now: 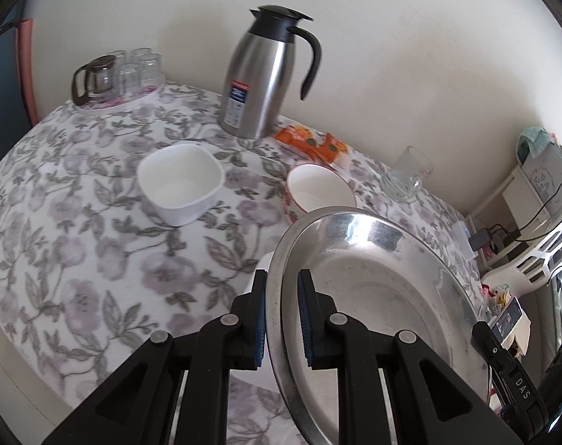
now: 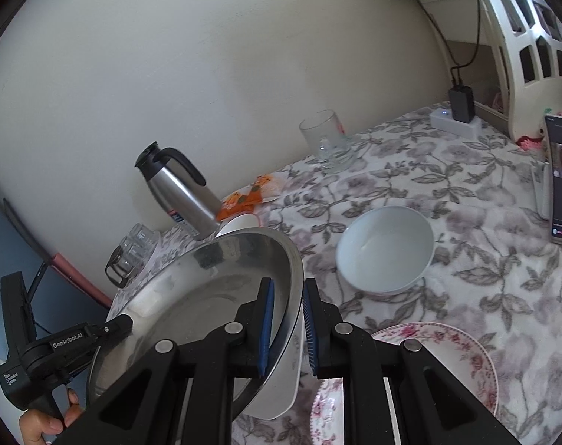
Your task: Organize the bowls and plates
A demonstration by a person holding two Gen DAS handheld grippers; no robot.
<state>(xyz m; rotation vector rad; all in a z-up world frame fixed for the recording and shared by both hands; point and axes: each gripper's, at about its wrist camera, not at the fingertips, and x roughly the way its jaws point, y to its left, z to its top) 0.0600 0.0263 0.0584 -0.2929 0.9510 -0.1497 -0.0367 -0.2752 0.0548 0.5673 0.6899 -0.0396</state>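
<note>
Right wrist: two tools [image 2: 287, 324] [image 1: 281, 319] grip one steel plate [image 2: 206, 296].

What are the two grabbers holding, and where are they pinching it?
Both hold the same steel plate. The left gripper pinches its rim on one side, and the right gripper pinches the rim on the opposite side.

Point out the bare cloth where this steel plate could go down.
Widest free patch: the floral cloth left of and in front of the square white bowl. A smaller gap lies between the round white bowl and the glass mug. Crowded: around the thermos and the floral plates.
</note>
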